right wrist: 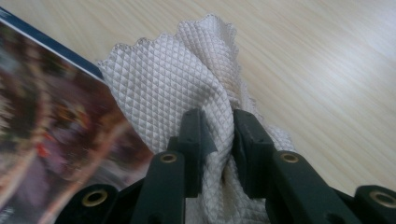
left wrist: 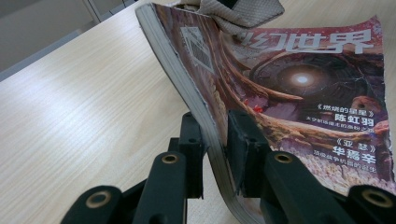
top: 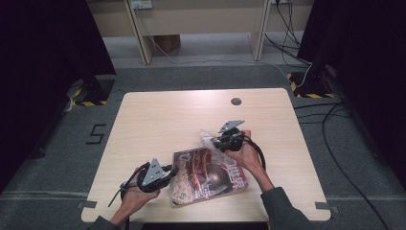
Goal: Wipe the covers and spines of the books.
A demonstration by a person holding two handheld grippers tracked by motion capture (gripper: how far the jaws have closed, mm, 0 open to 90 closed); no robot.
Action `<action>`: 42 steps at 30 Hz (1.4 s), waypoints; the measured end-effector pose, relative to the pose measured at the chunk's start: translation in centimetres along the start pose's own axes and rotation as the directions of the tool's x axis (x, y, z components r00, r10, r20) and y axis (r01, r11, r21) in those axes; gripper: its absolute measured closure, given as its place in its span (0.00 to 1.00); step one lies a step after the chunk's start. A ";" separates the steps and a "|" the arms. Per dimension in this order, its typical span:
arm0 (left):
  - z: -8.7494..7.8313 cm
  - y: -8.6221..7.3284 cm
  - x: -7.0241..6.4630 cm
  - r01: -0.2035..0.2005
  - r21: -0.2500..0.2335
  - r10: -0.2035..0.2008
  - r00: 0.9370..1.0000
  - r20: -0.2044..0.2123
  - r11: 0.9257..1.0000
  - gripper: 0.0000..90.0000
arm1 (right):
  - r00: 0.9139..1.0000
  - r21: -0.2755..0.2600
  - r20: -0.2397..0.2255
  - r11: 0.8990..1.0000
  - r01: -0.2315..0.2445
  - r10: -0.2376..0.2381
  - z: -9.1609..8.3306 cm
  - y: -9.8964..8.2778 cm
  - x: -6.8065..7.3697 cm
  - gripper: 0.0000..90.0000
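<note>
A magazine [top: 207, 176] with a dark red illustrated cover lies on the near part of the table. My left gripper [top: 168, 169] is shut on the magazine's left edge; in the left gripper view the black jaws clamp the page block of the magazine [left wrist: 299, 88], which bends upward there. My right gripper [top: 214, 142] is shut on a bunched white quilted cloth [top: 208, 138] at the magazine's far corner. Seen from the right gripper, the cloth [right wrist: 173, 79] is pinched between the jaws, and the magazine [right wrist: 51, 126] lies blurred at the left.
The light wood table [top: 167, 115] has a round dark cable hole [top: 236, 101] near its far edge. Dark curtains stand at both sides, and cables run over the grey floor at the right. A pale cabinet stands beyond the table.
</note>
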State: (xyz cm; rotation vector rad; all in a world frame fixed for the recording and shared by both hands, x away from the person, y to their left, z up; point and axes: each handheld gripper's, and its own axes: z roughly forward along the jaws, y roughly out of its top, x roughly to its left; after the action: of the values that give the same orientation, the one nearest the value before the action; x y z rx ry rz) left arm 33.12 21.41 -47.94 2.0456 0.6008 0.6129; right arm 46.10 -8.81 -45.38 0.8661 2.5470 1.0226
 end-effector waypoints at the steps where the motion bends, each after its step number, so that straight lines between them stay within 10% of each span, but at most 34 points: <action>1: 0.0 0.0 0.0 0.000 -0.001 0.000 1.000 0.000 1.000 0.85 | 1.000 0.006 0.007 1.000 -0.013 0.013 0.1 -0.3 -0.4 0.83; 11: -0.1 0.1 -0.1 -0.014 -0.007 0.014 1.000 -0.007 1.000 0.85 | 0.997 0.044 0.062 0.998 -0.048 0.045 0.1 -1.6 -2.4 0.83; 20: -0.1 0.1 -0.2 -0.025 -0.008 0.025 1.000 -0.014 1.000 0.85 | 0.999 0.005 -0.030 1.000 0.021 -0.020 -0.4 0.5 0.0 0.83; 42: -0.1 0.2 -0.2 -0.039 -0.012 0.038 0.999 -0.020 0.999 0.84 | 0.989 0.088 0.086 0.987 -0.132 0.124 0.4 -3.2 -5.1 0.83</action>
State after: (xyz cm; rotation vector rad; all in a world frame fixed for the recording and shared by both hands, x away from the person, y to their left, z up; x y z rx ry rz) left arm 32.92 21.22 -47.72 2.0454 0.5688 0.6584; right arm 48.94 -13.58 -47.82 1.0861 2.5165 0.8899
